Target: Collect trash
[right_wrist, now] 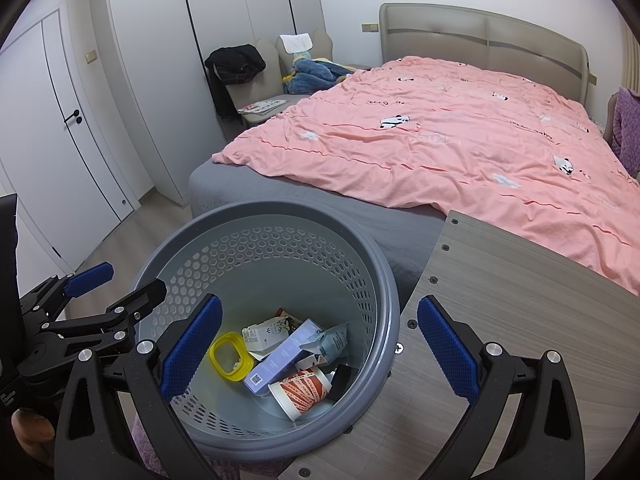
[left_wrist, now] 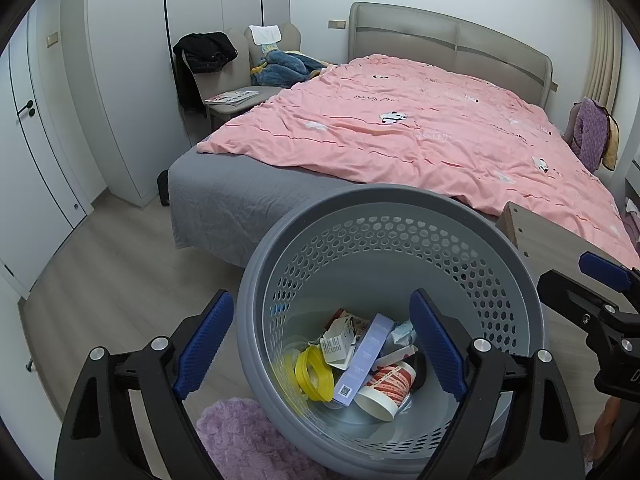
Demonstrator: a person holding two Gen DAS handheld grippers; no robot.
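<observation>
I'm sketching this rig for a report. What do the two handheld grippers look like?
Both match. The left gripper and right gripper each have two black, skeletal plastic arms with triangular cut-outs and round silver pivot bolts. Long blue pads with a fine ribbed texture line the inner faces of the fingers. No cables or sleeves show.

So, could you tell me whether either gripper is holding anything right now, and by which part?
Nothing is held. The left gripper and the right gripper both stand open and empty above the trash basket.
</observation>
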